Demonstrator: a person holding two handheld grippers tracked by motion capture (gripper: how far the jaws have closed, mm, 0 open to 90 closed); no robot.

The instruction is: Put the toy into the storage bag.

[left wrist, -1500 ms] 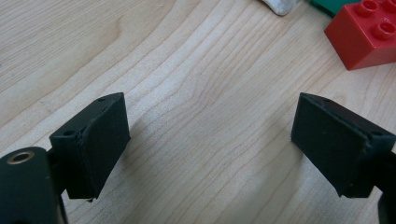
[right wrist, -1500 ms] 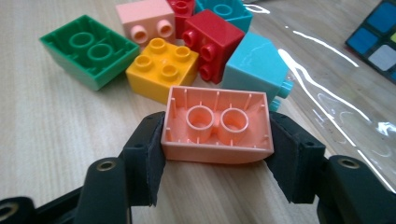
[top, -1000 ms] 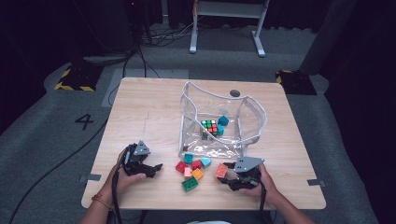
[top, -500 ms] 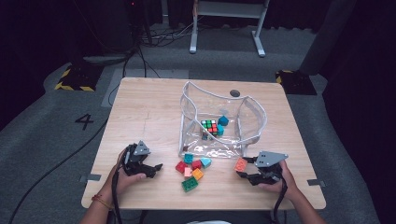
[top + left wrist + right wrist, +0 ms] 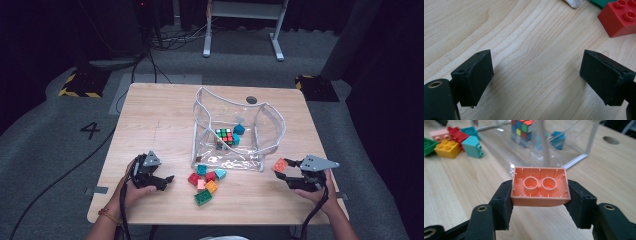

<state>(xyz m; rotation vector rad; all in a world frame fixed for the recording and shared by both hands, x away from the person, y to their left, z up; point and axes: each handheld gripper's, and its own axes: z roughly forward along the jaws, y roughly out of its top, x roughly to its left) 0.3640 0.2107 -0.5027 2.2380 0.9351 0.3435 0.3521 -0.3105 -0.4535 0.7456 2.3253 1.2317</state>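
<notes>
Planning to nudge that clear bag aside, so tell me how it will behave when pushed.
The clear bag will probably buckle rather than slide cleanly: its thin see-through walls already bow and sag along the white-edged rim. It looks light, holding a colour cube and a few blocks, so it should shift easily. Its soft sides may fold inward at the claw's touch.

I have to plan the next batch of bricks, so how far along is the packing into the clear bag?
Done: a puzzle cube and teal bricks lie in the clear bag. In hand: the right gripper clamps an orange brick beside the bag. Left: the loose bricks in front of it; the left gripper is open and empty.
</notes>
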